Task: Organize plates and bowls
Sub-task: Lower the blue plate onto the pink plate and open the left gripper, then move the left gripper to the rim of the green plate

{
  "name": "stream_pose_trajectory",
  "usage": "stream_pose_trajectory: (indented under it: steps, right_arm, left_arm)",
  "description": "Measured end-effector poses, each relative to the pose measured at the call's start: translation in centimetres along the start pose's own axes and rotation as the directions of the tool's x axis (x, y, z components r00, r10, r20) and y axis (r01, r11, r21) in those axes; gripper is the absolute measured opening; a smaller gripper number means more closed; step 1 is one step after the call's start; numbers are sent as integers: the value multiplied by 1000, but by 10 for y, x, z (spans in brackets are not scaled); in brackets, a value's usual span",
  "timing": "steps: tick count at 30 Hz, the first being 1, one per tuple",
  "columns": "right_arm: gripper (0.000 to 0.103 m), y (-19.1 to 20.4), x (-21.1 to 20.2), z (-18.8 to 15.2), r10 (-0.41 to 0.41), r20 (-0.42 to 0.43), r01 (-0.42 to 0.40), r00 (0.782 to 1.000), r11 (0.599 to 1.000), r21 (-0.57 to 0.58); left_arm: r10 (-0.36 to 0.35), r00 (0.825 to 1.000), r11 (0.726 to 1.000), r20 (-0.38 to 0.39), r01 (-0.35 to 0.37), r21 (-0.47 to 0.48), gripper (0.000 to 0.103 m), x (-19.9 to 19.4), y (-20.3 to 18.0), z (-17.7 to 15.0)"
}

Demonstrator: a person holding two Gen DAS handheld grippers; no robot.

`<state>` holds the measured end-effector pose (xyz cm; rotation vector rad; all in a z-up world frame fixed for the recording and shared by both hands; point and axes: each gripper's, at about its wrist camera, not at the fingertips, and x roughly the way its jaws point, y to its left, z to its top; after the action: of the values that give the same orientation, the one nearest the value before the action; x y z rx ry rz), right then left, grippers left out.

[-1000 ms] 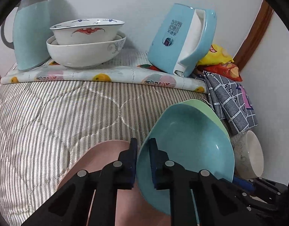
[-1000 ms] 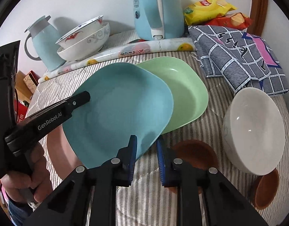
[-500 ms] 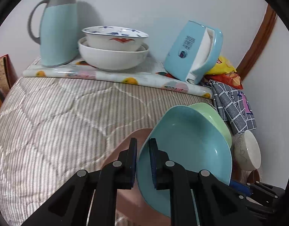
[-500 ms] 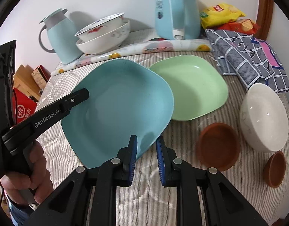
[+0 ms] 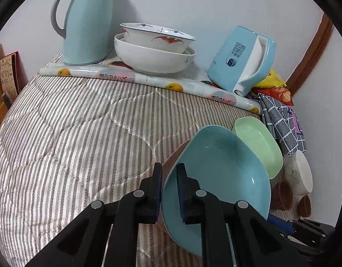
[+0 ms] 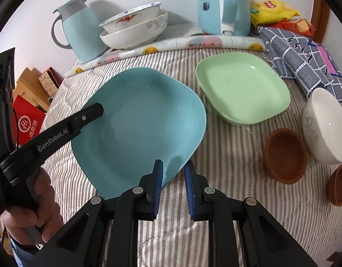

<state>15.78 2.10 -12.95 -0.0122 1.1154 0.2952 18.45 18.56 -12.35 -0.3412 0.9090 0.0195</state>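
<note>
Both grippers clamp the blue plate [image 6: 139,120] and hold it tilted above the striped quilted tabletop [image 5: 70,133]: the left gripper [image 5: 169,189] has its fingers pinched on the plate's left rim, with a pinkish-brown surface showing just behind, and the right gripper [image 6: 173,178] has its fingers closed on the near rim. The green plate [image 6: 242,89] lies just beside it, apart, with a white bowl [image 6: 326,124] and two brown saucers [image 6: 284,155] further right.
</note>
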Motion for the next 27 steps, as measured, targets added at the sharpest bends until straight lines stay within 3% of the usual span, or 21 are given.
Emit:
stream_pose_trajectory:
  steps: [14, 17, 18, 21, 27]
  right_arm:
    - [25, 7, 12, -1, -35, -26, 35, 999, 999, -7]
    - [27, 8, 8, -2, -38, -16, 38, 999, 999, -26]
    - [30, 8, 7, -2, -42, -12, 42, 999, 999, -29]
    - [36, 6, 3, -4, -43, -7, 43, 999, 999, -26]
    - [42, 0, -9, -8, -29, 12, 29, 1000, 999, -28]
  left_arm:
    - [-14, 1000, 1000, -17, 14, 4, 14, 9, 4, -4]
    - [-19, 1000, 1000, -20, 19, 4, 26, 8, 5, -4]
    - [-19, 1000, 1000, -15, 19, -4, 34, 6, 6, -4]
    - [-22, 1000, 1000, -2, 22, -5, 36, 1, 5, -4]
    - [-1, 1000, 1000, 15, 1, 11, 52, -11, -2, -5]
